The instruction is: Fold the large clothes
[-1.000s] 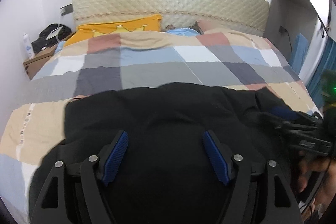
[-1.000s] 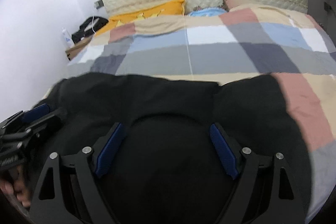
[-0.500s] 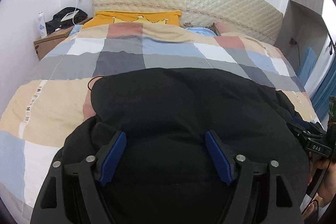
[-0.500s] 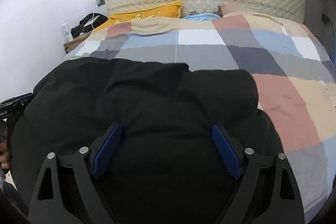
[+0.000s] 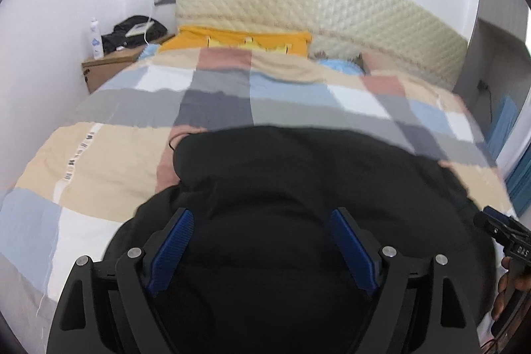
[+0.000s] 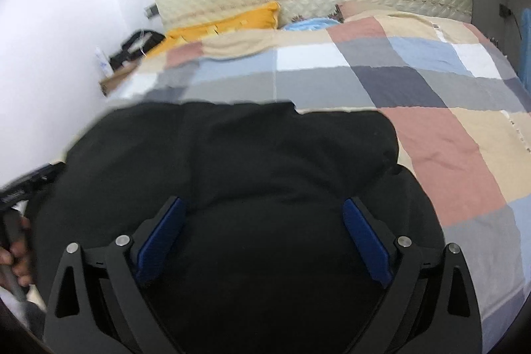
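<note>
Two grippers, both spread wide over the same black garment (image 5: 298, 188). Left gripper (image 5: 262, 234) with blue pads (image 5: 172, 247) far apart, nothing pinched between them, just black fabric filling the gap underneath. Can't tell whether the pads actually touch the cloth or hover just above it. Same deal on the right gripper (image 6: 262, 221): blue pads (image 6: 365, 241) splayed wide, black cloth bulging up between, no visible clamp on any fold.

Garment bunched in a puffy heap at the near end of the bed, lying on the patchwork quilt (image 5: 232, 95) of beige, grey, blue, white and dusty pink squares. Far edge of the cloth fairly straight in the right wrist view, more rounded in the left. Thin dark cord or loop (image 5: 172, 143) poking out at the garment's left edge, hard to make out.

Right gripper also peeking in at the right edge of the left wrist view (image 5: 501, 231), hand wrapped on the handle below. Left one likewise at the left edge of the right wrist view (image 6: 26, 184), blurred.

Further back: yellow pillow (image 5: 245, 38) against the quilted cream headboard (image 5: 315, 9), something light blue (image 5: 338, 65) beside it. Wooden nightstand (image 5: 109, 62) to the left of the bed with a black bag (image 5: 132, 32) and a white bottle (image 5: 95, 38) on top. Blue curtain (image 5: 521, 175) off to the right.
</note>
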Tool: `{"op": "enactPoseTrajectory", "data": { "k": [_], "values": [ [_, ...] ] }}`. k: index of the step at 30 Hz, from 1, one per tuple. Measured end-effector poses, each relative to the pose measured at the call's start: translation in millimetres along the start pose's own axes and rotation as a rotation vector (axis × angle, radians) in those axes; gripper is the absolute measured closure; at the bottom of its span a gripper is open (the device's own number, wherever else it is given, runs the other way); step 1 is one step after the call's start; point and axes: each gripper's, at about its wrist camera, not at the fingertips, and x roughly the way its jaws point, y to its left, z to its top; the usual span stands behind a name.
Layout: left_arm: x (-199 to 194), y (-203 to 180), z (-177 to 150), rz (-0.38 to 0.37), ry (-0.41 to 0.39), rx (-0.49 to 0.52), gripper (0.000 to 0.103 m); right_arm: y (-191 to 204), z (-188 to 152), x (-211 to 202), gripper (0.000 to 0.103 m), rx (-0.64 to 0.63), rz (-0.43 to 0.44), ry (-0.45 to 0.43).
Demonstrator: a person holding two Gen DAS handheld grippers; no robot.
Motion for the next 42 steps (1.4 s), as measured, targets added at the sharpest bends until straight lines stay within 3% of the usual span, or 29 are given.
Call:
{"op": "enactPoseTrajectory", "data": {
  "k": [2,5,9,12,19,23,25,29,35,42],
  "values": [
    [-25.7,-3.1,3.1,0.025,-0.037,-0.014,0.018,8.8,3.8,-26.4,0.0,-0.015,-0.026,-0.04],
    [-70.5,-13.6,9.0,0.081,-0.083,-0.004,0.018,20.6,10.7,-71.6,0.0,-0.022,-0.004,-0.116],
    [-139.4,-28.5,18.3,0.046,-0.152,0.0,0.018,40.7,18.5,-138.0,0.0,-0.02,0.011,-0.187],
    [-189.7,-39.1,22.4,0.063,-0.222,0.02,0.018,56.0,23.5,-192.9,0.0,-0.022,0.021,-0.262],
    [-276.8,-52.2,19.0,0.03,-0.293,0.03,0.017,83.0,20.5,-290.1,0.0,-0.052,0.014,-0.401],
    [-311.4,-59.2,7.6,-0.067,-0.314,0.038,0.011,94.0,10.2,-328.7,0.0,-0.06,0.033,-0.469],
    [-326.1,-62.6,0.5,-0.076,-0.326,0.034,0.011,100.3,1.2,-345.9,0.0,-0.063,0.046,-0.493],
    [-346.6,-67.5,-11.8,-0.077,-0.342,0.031,0.011,112.1,-17.9,-368.5,0.0,-0.071,0.039,-0.524],
    [-354.6,-76.1,-35.9,-0.025,-0.366,0.077,0.01,115.2,-45.9,-370.3,0.0,-0.054,0.048,-0.488],
    [-326.9,-71.9,-61.1,-0.031,-0.278,0.063,0.01,113.3,-86.4,-340.7,0.0,-0.044,0.022,-0.376]
  ]
}}
